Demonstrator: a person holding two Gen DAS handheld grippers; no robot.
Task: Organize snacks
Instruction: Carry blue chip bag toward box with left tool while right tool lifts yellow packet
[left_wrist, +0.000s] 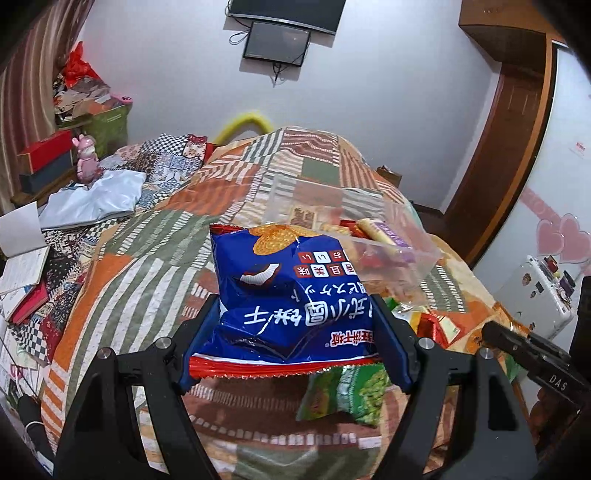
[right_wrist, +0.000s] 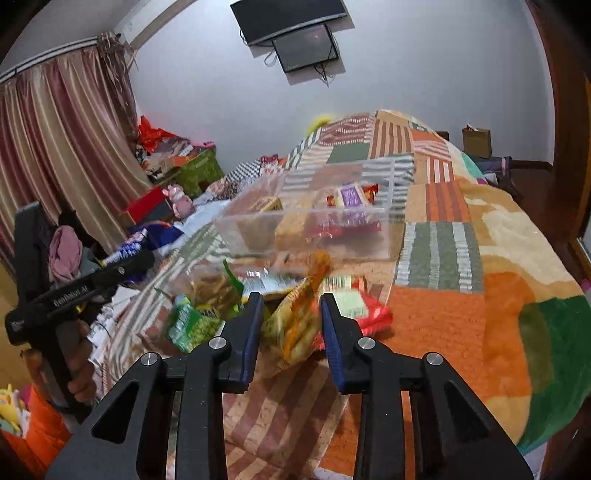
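Left gripper (left_wrist: 295, 328): our jaws are clamped on the blue foil biscuit bag with a red crimped edge (left_wrist: 284, 295), centre of the left wrist frame, held off the patchwork quilt in orange, green and white stripes (left_wrist: 122, 266). The bag's print reads upside down to the camera.

Just behind the bag, centre right of that frame, sits the clear plastic rectangular bin (left_wrist: 417, 258) on the quilt, with several small wrapped snacks inside. Below the held bag, lower centre, a green pea-snack packet (left_wrist: 354, 391) lies on the quilt. More red and green packets lie at right, below the bin.

Right gripper (right_wrist: 291, 325): centre of the right wrist frame, jaws partly closed around a yellow-orange crinkled snack packet (right_wrist: 299, 325). The frame is motion-blurred, so we cannot tell whether the pads actually grip it. The packet is at the near edge of the loose pile, in front of the bin.

In the right wrist view the bin sits upper centre, and the pea packet lower left of centre. The left gripper shows at the left edge, with the blue bag ahead of it.

Upper centre in both views: two dark wall-mounted screens (left_wrist: 277, 42).
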